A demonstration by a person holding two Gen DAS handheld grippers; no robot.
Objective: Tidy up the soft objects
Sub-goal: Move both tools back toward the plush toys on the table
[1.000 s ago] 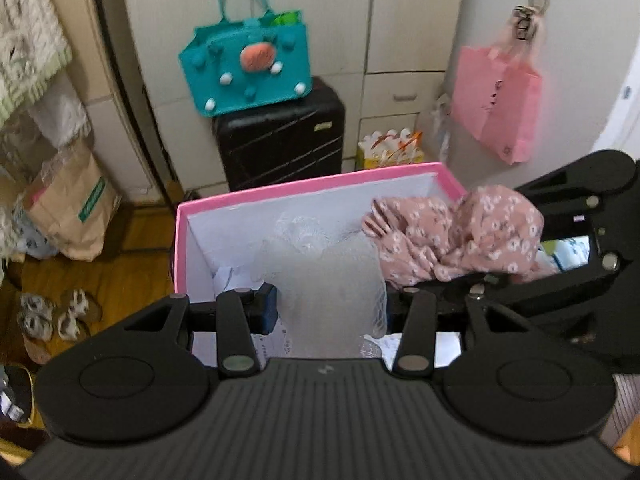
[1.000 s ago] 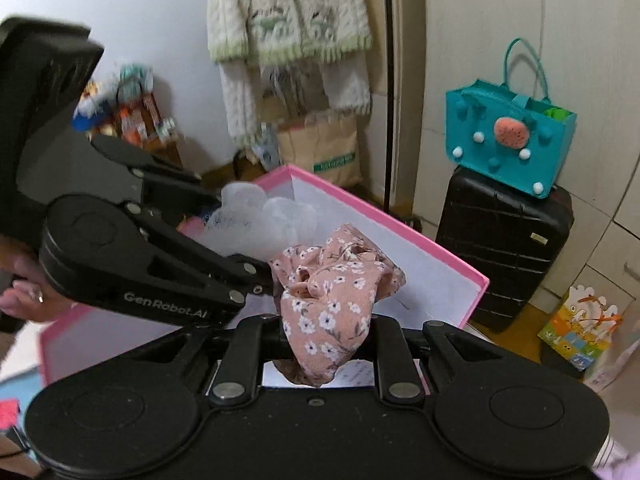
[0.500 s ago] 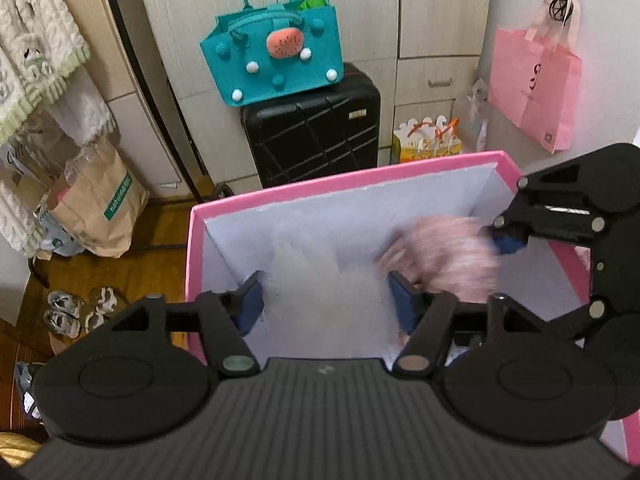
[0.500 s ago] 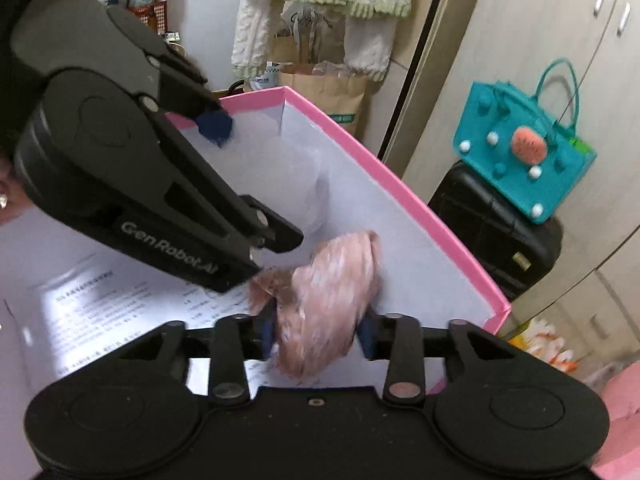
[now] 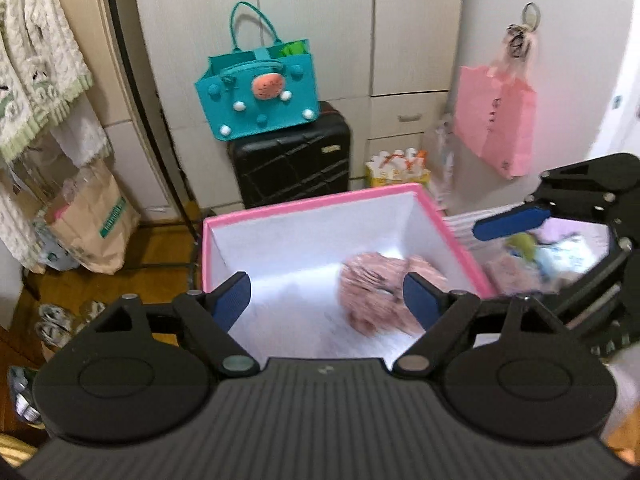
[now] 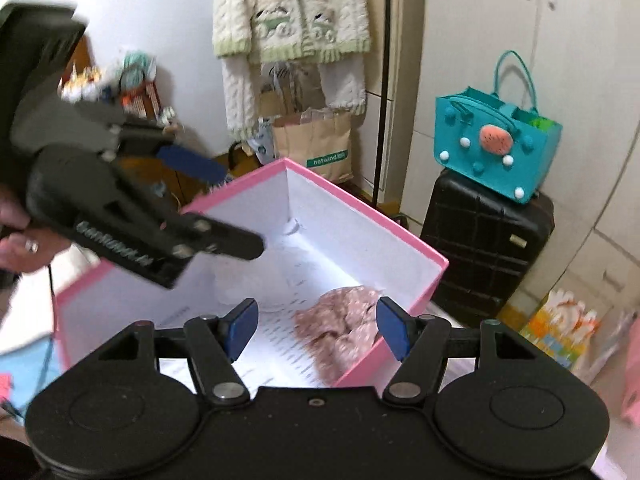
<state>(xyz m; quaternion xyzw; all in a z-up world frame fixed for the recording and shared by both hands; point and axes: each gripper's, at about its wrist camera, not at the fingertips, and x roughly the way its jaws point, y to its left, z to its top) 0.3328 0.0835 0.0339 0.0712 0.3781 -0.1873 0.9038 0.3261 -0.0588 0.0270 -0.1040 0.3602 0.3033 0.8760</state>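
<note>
A pink box point(image 5: 312, 205) with a white inside stands open below both grippers. The pink floral cloth point(image 5: 380, 294) lies loose on its floor by the right wall, and also shows as the floral cloth point(image 6: 344, 330) in the right wrist view. A sheer white mesh piece point(image 6: 256, 280) lies blurred beside it, toward the box's middle. My left gripper point(image 5: 326, 294) hangs above the box, its jaws opening with nothing pressed between them. My right gripper point(image 6: 316, 322) is likewise above the box, jaws opening and empty. Each gripper shows in the other's view: the right gripper point(image 5: 536, 256), and the left gripper point(image 6: 236, 208) held by a hand.
A teal felt bag point(image 5: 260, 92) sits on a black suitcase point(image 5: 292, 160) behind the box, against pale cupboards. A pink paper bag point(image 5: 496, 124) hangs at the right. A brown paper bag point(image 5: 94, 220), hanging knitwear point(image 6: 292, 12) and shoes point(image 5: 60, 320) are at the left.
Both grippers have opened and let go: the white mesh and the floral cloth dropped into the pink box. Both grippers have since risen away from it.
</note>
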